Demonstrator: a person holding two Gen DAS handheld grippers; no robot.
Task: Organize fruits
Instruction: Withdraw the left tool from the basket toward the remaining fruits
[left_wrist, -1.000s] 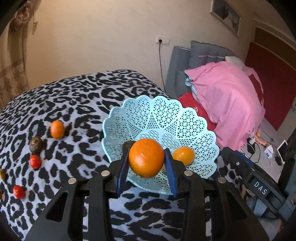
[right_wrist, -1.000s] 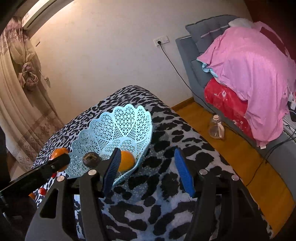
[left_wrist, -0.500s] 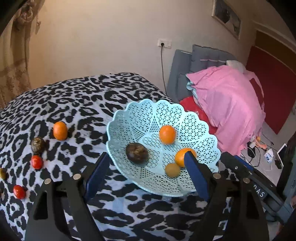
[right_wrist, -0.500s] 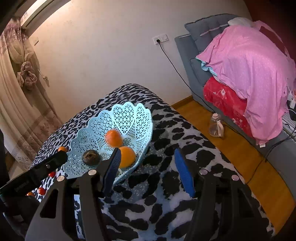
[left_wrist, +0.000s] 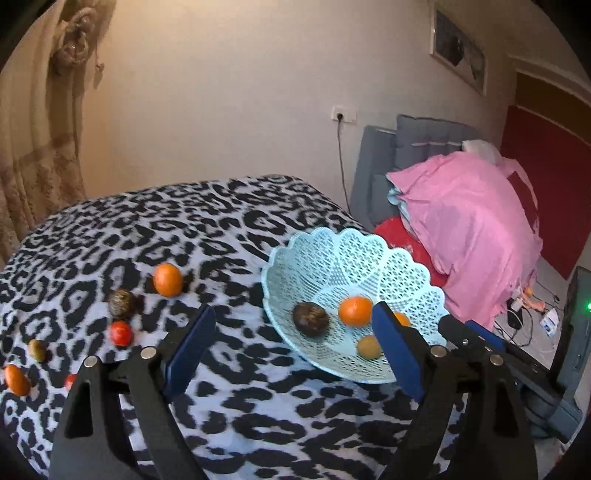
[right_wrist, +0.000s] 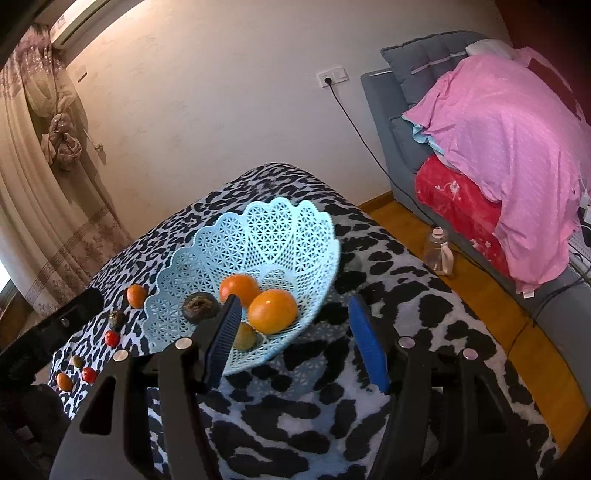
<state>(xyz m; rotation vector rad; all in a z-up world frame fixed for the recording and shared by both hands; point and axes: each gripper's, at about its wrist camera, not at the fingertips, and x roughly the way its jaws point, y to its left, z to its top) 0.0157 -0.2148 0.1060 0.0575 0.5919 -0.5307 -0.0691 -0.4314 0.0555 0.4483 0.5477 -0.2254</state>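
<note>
Leopard-print bed (left_wrist: 258, 387). Left claw (left_wrist: 291, 350) opening, empty; right claw (right_wrist: 295, 339) half open, empty. Ahead-left of left claw: orange (left_wrist: 168, 279), firm, round, rollable; grip across middle, gently.

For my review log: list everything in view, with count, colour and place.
basket: 1, pale blue, on cloth.
fruit in basket: 4; two oranges, dark brown fruit, small yellowish fruit.
fruit on cloth: 6; two oranges, dark fruit, two red, olive one.
cloth: 1, black-and-white leopard print.
bottle: 1, clear, on floor.
blanket: 1, pink, on grey sofa.
left gripper: jaws opening, nothing between.
right gripper: open, empty.
</note>
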